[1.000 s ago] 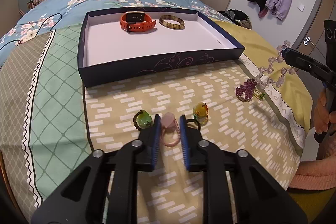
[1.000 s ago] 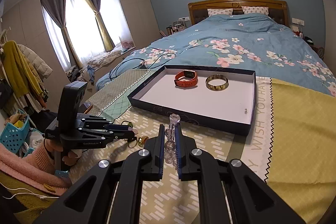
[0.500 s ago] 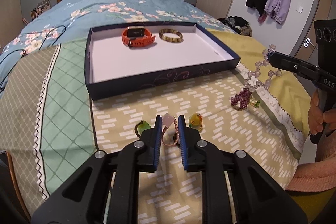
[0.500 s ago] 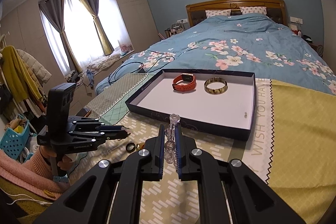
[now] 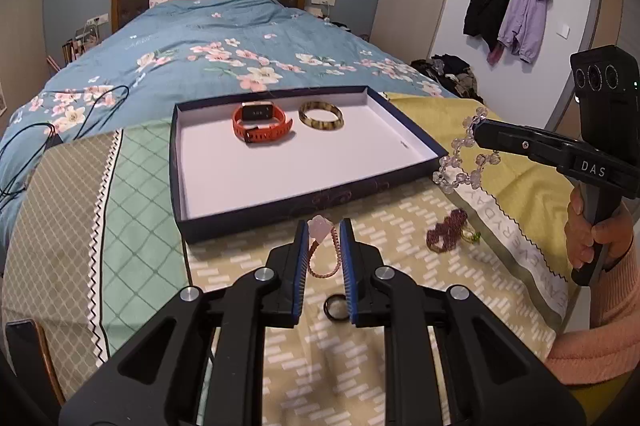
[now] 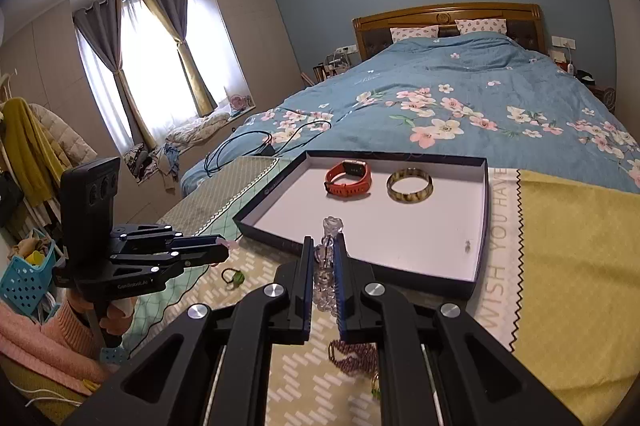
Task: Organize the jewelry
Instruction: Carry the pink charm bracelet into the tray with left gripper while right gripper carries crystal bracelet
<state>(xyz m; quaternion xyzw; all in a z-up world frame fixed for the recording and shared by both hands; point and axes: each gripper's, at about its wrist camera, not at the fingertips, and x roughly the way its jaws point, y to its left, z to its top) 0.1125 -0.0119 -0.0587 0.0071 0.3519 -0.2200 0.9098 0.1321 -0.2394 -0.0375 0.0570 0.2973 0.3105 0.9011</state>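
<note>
My left gripper (image 5: 324,232) is shut on a pink cord bracelet (image 5: 320,225) with a pale pink stone, lifted above the patterned cloth just before the tray's front wall. The dark blue tray (image 5: 304,204) has a white floor that holds an orange watch (image 5: 262,122) and a tortoiseshell bangle (image 5: 321,115). My right gripper (image 6: 322,246) is shut on a clear bead bracelet (image 6: 331,226), which hangs at the tray's right corner (image 5: 460,174). The right wrist view shows the left gripper (image 6: 224,246) beside the tray (image 6: 360,260), along with the watch (image 6: 349,178) and bangle (image 6: 409,185).
A purple bead bracelet (image 5: 446,230) lies on the cloth at the right, a black ring (image 5: 335,306) under my left fingers, and a green-stone ring (image 6: 234,276) to the left. Black cables (image 5: 24,154) trail over the blue quilt. The bed's edge is near on the right.
My left gripper has risen and lifted the pink bracelet off the cloth towards the tray. The right gripper, still holding the clear beads, has drifted nearer the tray.
</note>
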